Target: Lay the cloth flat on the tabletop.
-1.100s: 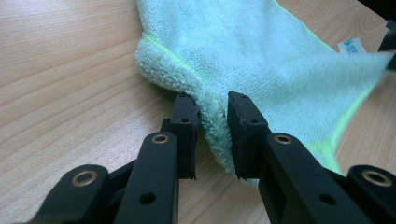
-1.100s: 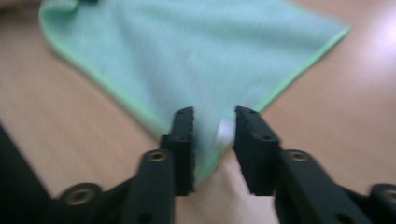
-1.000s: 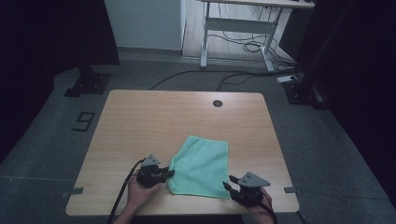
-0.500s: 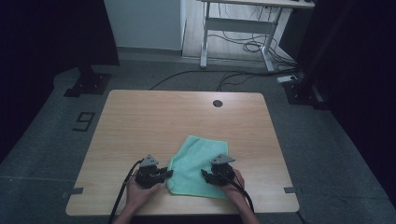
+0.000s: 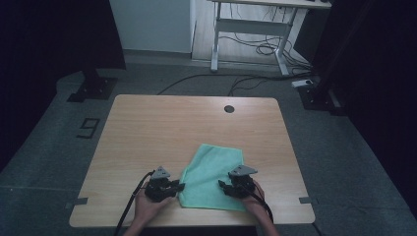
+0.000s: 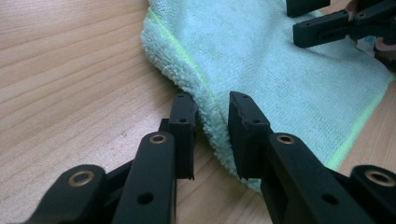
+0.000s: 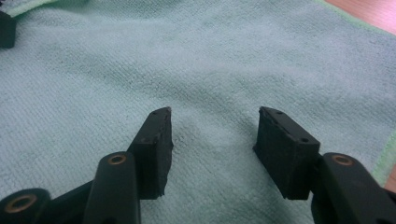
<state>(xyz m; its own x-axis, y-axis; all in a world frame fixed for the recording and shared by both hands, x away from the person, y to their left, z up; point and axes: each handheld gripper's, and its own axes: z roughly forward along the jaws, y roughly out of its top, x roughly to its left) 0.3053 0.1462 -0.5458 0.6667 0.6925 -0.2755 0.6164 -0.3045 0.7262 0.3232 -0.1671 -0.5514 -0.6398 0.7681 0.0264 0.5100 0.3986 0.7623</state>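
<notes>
A green cloth (image 5: pixel 214 176) lies folded on the wooden table (image 5: pixel 162 128), close to the near edge and a little right of its middle, one corner pointing toward the far edge.

The left gripper (image 5: pixel 178 187) rests at the cloth's left edge, near its near-left corner. In the left gripper view the jaws of this gripper (image 6: pixel 211 122) stand on either side of the cloth's (image 6: pixel 280 65) fluffy folded hem: the hem runs up between them, with the left jaw over bare wood and the right jaw over the cloth. A narrow gap stays between the pads, and whether they actually pinch the hem cannot be told.

The right gripper (image 5: pixel 222 186) sits over the right part of the cloth, near the near edge of the table, pointing left toward the other gripper. In the right gripper view its jaws (image 7: pixel 212 125) are plainly apart, having just been closing a little, with nothing clamped; flat cloth (image 7: pixel 201 60) lies beneath and between them, and the cloth's pale green border passes just to the right of the right jaw.
</notes>
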